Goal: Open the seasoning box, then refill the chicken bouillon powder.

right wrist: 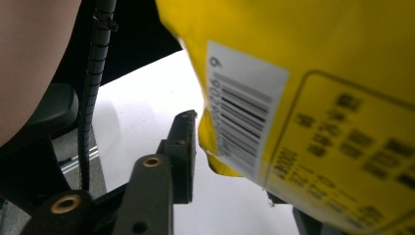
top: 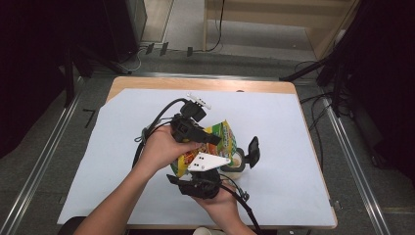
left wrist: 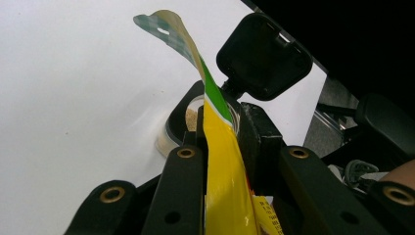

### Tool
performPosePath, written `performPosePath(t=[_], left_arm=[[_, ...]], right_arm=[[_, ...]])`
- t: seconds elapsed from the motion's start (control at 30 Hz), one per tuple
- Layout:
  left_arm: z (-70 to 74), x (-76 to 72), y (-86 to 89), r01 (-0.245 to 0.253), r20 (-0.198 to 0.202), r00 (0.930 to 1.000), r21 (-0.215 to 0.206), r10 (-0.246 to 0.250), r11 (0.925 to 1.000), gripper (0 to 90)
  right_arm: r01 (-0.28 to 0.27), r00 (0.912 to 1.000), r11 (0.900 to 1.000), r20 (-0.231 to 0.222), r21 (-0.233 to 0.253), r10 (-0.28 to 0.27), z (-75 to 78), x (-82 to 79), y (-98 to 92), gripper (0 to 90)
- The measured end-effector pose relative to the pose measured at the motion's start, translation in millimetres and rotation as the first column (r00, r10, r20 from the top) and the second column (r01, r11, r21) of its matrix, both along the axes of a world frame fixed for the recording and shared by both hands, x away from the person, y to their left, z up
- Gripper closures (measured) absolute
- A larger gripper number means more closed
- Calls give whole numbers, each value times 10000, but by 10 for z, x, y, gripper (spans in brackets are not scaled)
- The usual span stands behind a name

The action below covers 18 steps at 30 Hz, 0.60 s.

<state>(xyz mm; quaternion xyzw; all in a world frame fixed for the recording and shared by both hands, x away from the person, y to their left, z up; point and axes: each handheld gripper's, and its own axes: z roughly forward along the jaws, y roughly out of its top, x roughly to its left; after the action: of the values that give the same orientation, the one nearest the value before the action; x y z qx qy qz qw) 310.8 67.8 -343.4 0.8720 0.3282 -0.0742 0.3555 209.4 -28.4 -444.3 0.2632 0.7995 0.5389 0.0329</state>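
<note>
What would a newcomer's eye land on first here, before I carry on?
The bright yellow and green packet, held up between both grippers over the middle of the white sheet, its top leaning toward a jar. The left gripper is clamped on its edge, while the right gripper holds its lower end, barcode side facing that camera. Just beyond sits the small open jar with some light contents, its black lid flipped up.
</note>
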Motion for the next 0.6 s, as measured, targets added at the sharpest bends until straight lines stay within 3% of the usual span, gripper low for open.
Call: performPosePath(t=[0.1,0.6], left_arm=[[-9,10,2,35,-82,10000,32,-35,10000,796],[-2,2,-12,34,11,10000,-109,-34,9999,792]], right_arm=[[23,10000,10000,-12,-16,-23,2,0,-2,669],[162,9999,9999,15,52,-162,-14,10,-13,675]])
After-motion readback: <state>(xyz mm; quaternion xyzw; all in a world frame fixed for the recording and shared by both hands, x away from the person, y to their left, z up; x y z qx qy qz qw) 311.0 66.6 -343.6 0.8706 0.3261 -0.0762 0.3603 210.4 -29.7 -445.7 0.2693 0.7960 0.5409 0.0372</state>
